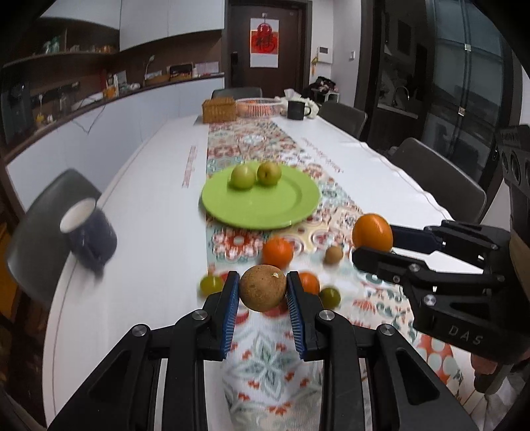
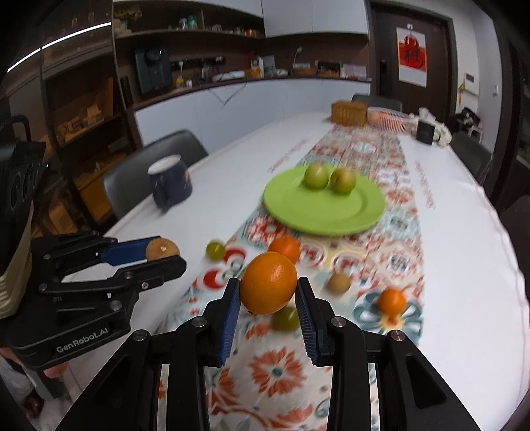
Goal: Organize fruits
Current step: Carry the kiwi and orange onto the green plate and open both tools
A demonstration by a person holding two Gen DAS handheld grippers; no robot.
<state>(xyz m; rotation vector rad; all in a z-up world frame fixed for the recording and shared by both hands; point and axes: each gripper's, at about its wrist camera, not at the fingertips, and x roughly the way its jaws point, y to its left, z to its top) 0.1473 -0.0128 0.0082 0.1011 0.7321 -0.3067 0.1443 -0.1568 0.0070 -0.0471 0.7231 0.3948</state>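
Brown fruit (image 1: 262, 287) pinched in left gripper (image 1: 262, 291), orange (image 2: 268, 282) in right gripper (image 2: 269, 291), above table (image 1: 149, 185)

Blurred mug (image 1: 88, 232) (table's left edge)

Long white tabletop (image 1: 149, 185) running away from us, patterned runner (image 1: 265, 139) down its middle, grey chairs (image 1: 440, 179) tucked along both sides. Dark wooden door (image 1: 265, 43) at the far end with a red-and-white poster (image 1: 264, 43) on it. Curved white counter (image 2: 232, 102) on the left, cluttered dark shelving (image 2: 185, 30) above, glass panels (image 1: 463, 83) on the right
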